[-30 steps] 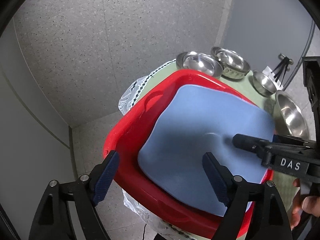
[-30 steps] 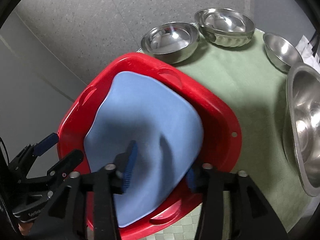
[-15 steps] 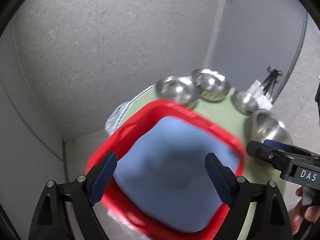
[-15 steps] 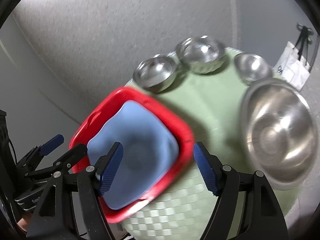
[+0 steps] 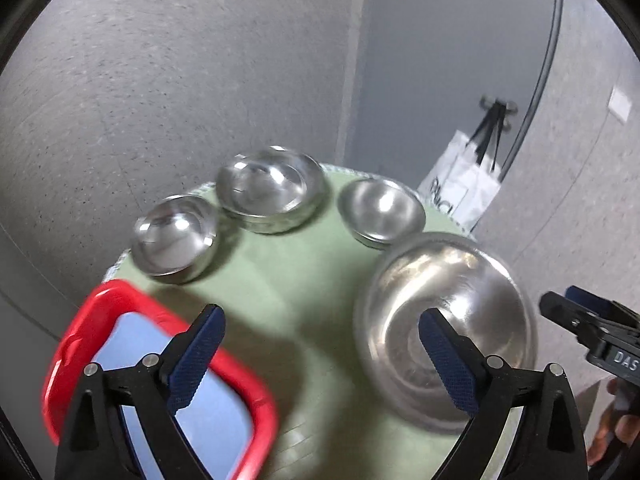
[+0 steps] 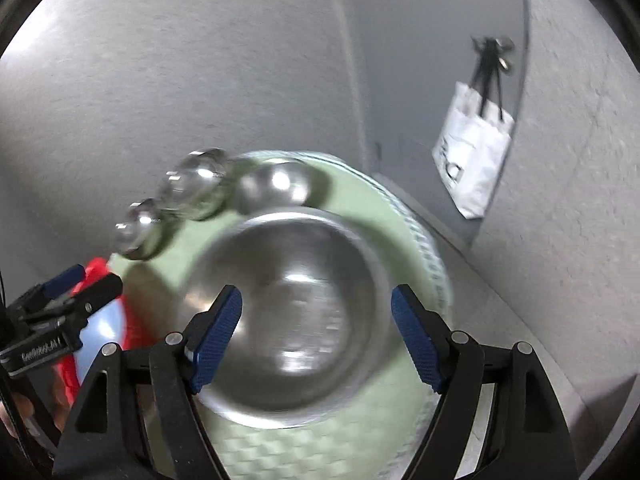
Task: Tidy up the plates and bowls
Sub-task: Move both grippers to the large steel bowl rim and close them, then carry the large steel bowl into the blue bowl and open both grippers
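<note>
A round table with a green woven cloth (image 5: 288,280) carries a red tray (image 5: 100,308) with a blue plate (image 5: 216,420) lying in it, at the lower left. Three small steel bowls (image 5: 174,236) (image 5: 270,188) (image 5: 380,208) stand along the far edge. A large steel bowl (image 5: 444,320) (image 6: 296,312) sits at the right. My left gripper (image 5: 320,352) hovers over the cloth between tray and large bowl, jaws opening, nothing between them. My right gripper (image 6: 316,332) hangs above the large bowl, jaws opening, empty.
A white tote bag (image 5: 460,188) (image 6: 472,156) hangs on a black hook against the grey wall behind the table. Speckled grey floor surrounds the table. A hand (image 5: 616,432) holds the right gripper's handle at the lower right of the left wrist view.
Both grippers have pulled away from the blue plate in the red tray, swung right towards the large steel bowl, and widened their jaws. The plate stays in the tray.
</note>
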